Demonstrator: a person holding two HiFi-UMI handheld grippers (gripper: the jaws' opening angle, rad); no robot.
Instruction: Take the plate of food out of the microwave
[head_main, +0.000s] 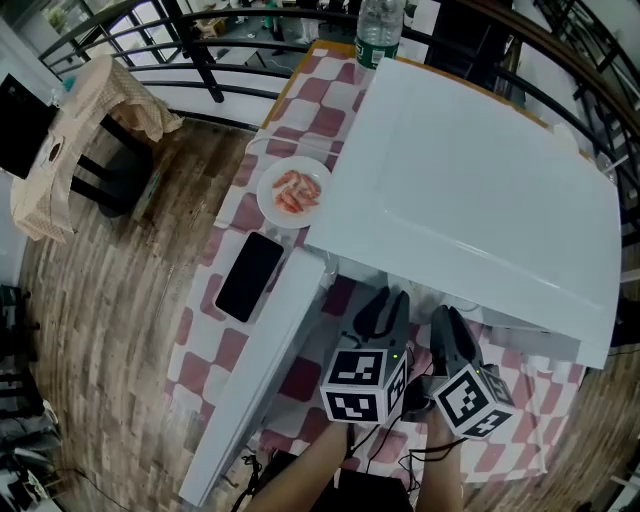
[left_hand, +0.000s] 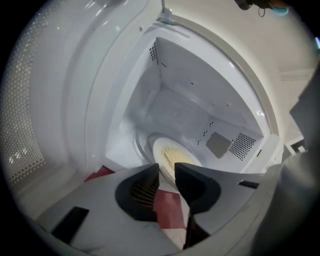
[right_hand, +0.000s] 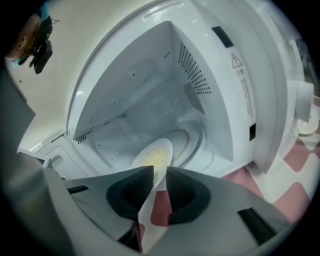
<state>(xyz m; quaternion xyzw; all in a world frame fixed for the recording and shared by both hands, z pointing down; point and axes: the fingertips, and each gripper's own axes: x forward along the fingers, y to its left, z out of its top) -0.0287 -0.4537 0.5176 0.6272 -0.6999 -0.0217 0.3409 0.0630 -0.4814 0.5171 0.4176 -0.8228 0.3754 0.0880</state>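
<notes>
Fingers first: both pairs are pinched onto the near rim of the plate of food (left_hand: 176, 156), side by side. The left gripper (left_hand: 167, 169) has the white edge squeezed between its dark pads (left_hand: 142, 186). The right gripper (right_hand: 160, 172) does the same with a tighter bite.

Two grips make sense to me, since a flat plate held at one spot would tip and dump the yellowish food.

The plate sits at 12 o'clock from both sets of jaws, inside the microwave (head_main: 480, 200) over the turntable (right_hand: 197, 142). It's not out yet, and I can't tell if it's lifted.

The door (head_main: 260, 370) hangs wide open at about 8 o'clock from the grippers, which leaves room to pull straight back.

Further out at 10 o'clock, a second plate (head_main: 295, 192) with pink food and a black phone (head_main: 250, 275) lie on the checkered cloth (head_main: 205, 320). My guess is this one lands near them.
</notes>
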